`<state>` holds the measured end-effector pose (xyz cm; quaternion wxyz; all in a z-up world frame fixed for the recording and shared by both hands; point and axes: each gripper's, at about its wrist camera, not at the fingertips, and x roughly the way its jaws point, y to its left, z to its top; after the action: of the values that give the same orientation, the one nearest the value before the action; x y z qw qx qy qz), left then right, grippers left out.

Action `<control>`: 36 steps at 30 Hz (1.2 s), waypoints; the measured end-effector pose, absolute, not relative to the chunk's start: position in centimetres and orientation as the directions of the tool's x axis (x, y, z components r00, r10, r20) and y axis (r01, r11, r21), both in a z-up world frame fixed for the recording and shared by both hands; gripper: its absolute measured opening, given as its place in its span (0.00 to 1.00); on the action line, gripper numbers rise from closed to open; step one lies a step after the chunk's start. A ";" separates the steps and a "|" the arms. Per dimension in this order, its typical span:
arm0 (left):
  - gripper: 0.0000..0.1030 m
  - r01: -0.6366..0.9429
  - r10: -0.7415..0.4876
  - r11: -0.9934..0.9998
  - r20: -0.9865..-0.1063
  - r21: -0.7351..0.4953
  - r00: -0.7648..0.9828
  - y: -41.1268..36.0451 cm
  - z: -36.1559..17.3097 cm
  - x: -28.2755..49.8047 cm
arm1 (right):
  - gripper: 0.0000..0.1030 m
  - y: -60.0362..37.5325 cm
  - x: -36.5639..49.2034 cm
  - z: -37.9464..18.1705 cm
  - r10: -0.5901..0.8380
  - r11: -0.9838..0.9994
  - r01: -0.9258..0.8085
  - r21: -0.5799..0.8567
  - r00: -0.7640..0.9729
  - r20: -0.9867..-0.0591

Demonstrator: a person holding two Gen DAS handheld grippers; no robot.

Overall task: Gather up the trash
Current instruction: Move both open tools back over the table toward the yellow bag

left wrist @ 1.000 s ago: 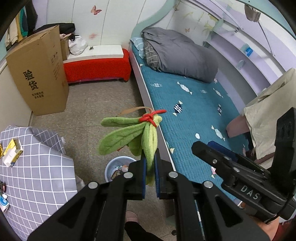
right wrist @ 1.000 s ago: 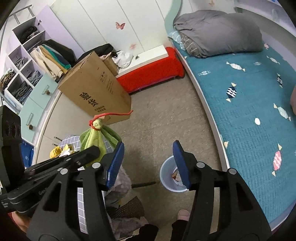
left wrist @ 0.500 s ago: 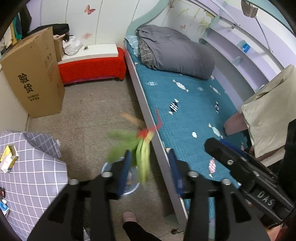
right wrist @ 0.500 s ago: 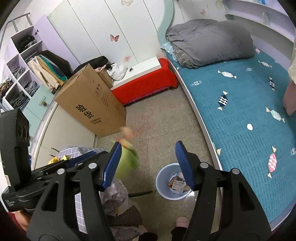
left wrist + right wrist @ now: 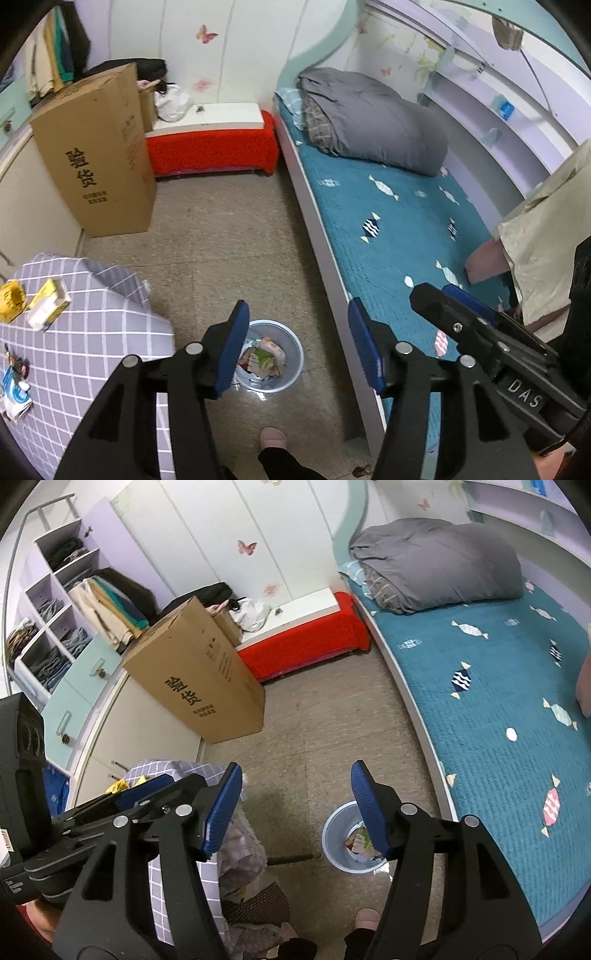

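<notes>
The left gripper has just been opening and its jaws now stand wide with nothing between them; the bin sits just below its left pad, wrappers inside; the right gripper is also wide and empty, the bin under its right pad; next, lift clear and seek loose litter on the checked cloth left of the jaws.
</notes>
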<state>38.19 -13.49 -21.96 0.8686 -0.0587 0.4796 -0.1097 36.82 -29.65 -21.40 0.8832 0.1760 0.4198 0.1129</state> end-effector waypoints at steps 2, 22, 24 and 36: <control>0.53 0.111 -0.229 0.973 -0.816 -0.201 0.531 -12.4 -21.6 37.5 | 0.59 -28.6 36.6 -21.2 0.362 0.911 -0.073 0.407 0.616 -0.700; 0.53 -0.361 0.037 0.905 -0.806 -0.224 0.591 9.6 -20.3 26.4 | 0.61 -6.1 34.5 -20.7 0.588 0.790 -0.468 0.395 0.397 -0.704; 0.53 -0.399 0.053 0.888 -0.811 -0.229 0.583 12.0 -20.6 25.5 | 0.61 -4.0 34.3 -20.9 0.598 0.778 -0.489 0.396 0.379 -0.707; 0.53 -0.414 0.004 0.875 -0.853 -0.250 0.523 24.0 -24.0 25.8 | 0.61 6.6 34.5 -23.7 0.572 0.796 -0.453 0.401 0.349 -0.742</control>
<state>25.81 23.98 -24.01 0.8451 -0.2171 0.4726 0.1238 34.51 6.62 -23.72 0.8190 0.0624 0.4769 0.3129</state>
